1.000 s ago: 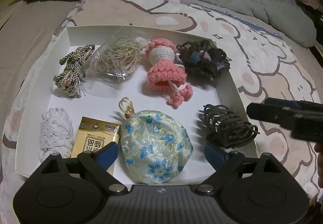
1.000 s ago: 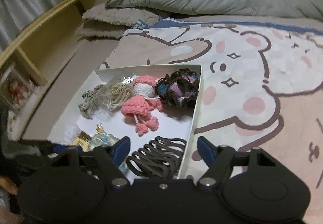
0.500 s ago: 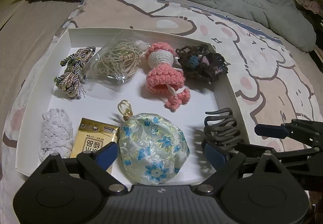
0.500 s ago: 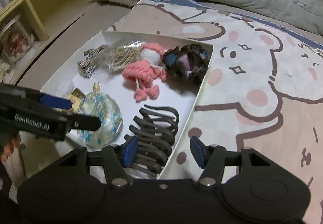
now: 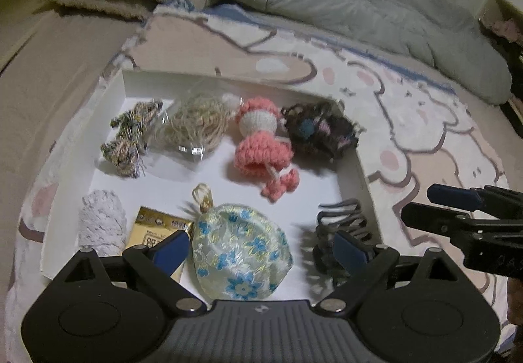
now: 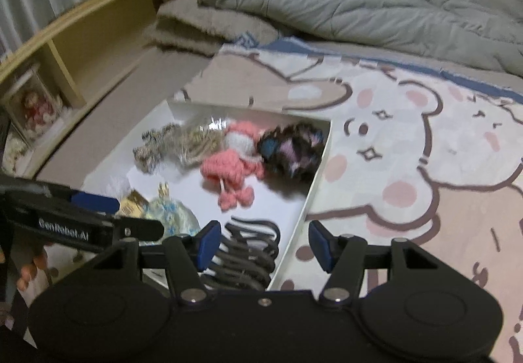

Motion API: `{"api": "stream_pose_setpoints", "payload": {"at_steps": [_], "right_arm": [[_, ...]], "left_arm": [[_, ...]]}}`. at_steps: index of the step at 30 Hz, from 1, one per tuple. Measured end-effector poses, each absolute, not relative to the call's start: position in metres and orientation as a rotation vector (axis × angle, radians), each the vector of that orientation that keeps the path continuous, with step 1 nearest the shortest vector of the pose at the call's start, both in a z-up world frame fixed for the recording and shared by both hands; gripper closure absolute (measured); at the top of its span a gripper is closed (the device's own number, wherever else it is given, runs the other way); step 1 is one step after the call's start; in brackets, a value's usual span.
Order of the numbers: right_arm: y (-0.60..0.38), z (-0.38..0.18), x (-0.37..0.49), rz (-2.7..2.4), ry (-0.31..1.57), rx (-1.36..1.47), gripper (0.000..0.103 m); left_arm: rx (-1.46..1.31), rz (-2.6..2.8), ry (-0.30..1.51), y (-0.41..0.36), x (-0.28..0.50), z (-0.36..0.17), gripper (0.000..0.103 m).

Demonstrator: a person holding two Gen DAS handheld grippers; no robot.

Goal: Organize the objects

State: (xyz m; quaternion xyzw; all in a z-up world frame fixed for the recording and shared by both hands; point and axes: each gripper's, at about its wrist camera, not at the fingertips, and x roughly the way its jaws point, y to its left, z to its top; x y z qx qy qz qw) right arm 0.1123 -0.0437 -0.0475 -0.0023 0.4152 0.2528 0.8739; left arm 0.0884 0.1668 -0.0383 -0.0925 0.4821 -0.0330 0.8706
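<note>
Dark multi-toothed hair claw (image 6: pixel 248 248) inside white box (image 6: pixel 315 180), near corner

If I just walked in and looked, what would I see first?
Probably the pink crocheted doll lying in the middle of the white box on the bed. Right in front of it sits a shiny pouch with blue flowers, between the fingers of the open left claw. A dark hair clip lies in the box's corner.
</note>
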Motion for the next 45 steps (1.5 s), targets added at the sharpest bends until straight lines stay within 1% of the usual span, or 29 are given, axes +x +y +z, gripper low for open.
{"api": "stream_pose_setpoints", "payload": {"at_steps": [2, 4, 14, 21, 29, 35, 45], "right_arm": [[-0.048, -0.037, 0.111, 0.539, 0.846, 0.0, 0.04], [-0.052, -0.027, 0.108, 0.55, 0.823, -0.006, 0.038], [-0.076, 0.017, 0.086, 0.546, 0.708, -0.012, 0.022], [-0.093, 0.024, 0.074, 0.533, 0.68, -0.042, 0.008], [-0.106, 0.014, 0.067, 0.523, 0.687, -0.083, 0.0], [-0.109, 0.012, 0.066, 0.522, 0.683, -0.09, 0.0], [-0.109, 0.002, 0.066, 0.516, 0.724, -0.138, 0.0]], "left_arm": [[-0.199, -0.07, 0.98, 0.165, 0.083, -0.028, 0.008], [-0.202, -0.055, 0.939, 0.163, 0.077, -0.015, 0.002], [-0.143, 0.03, 0.819, 0.146, 0.042, 0.026, 0.002], [-0.118, 0.078, 0.765, 0.131, 0.019, 0.037, 0.002], [-0.089, 0.063, 0.743, 0.121, 0.006, 0.038, 0.002], [-0.02, 0.094, 0.723, 0.11, -0.005, 0.035, 0.002], [-0.047, 0.121, 0.759, 0.118, -0.004, 0.024, 0.002]]}}
